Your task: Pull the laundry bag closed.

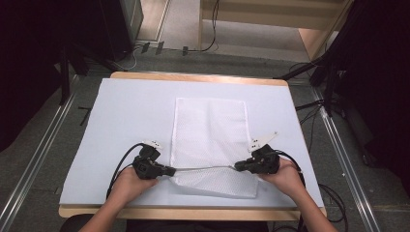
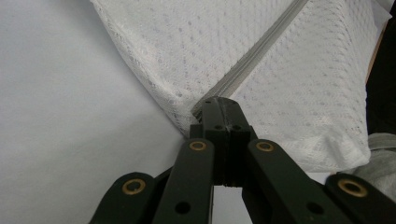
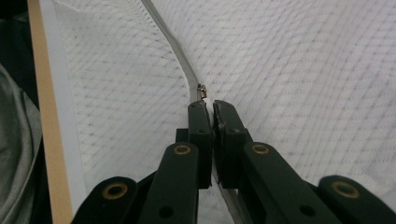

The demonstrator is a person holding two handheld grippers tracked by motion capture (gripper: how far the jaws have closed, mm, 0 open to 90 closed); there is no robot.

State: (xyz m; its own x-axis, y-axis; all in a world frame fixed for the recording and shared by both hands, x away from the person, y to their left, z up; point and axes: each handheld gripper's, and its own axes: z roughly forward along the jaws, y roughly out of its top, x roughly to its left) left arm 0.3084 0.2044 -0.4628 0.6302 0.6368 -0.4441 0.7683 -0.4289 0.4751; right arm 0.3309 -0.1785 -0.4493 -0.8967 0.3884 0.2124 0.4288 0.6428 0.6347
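Between the two sets of fingers a white mesh bag (image 1: 211,145) lies flat on the table (image 1: 125,116), its zipper (image 1: 203,168) stretched taut from one gripper to the other near the bag's close end. The left gripper (image 1: 170,170) has its fingers clenched on the end of the zipper at the bag's corner; in the left gripper view the grey zipper tape (image 2: 261,51) runs away from the closed tips (image 2: 219,109). The right gripper (image 1: 238,167) is also clenched, its fingers (image 3: 198,122) pinching the zipper at the far end of the line, with the small metal slider (image 3: 201,91) sitting just ahead of the tips.

From here the likely work is running the zipper along. The risk, as I judge it, is that the right fingers have the tape or pull tab only by a thin edge, so a pull could slip off the slider. If the left fingers let the corner go slack, the mesh would bunch ahead of the slider and jam it. A pull at an angle to the zipper line could also drag the whole bag across the table.
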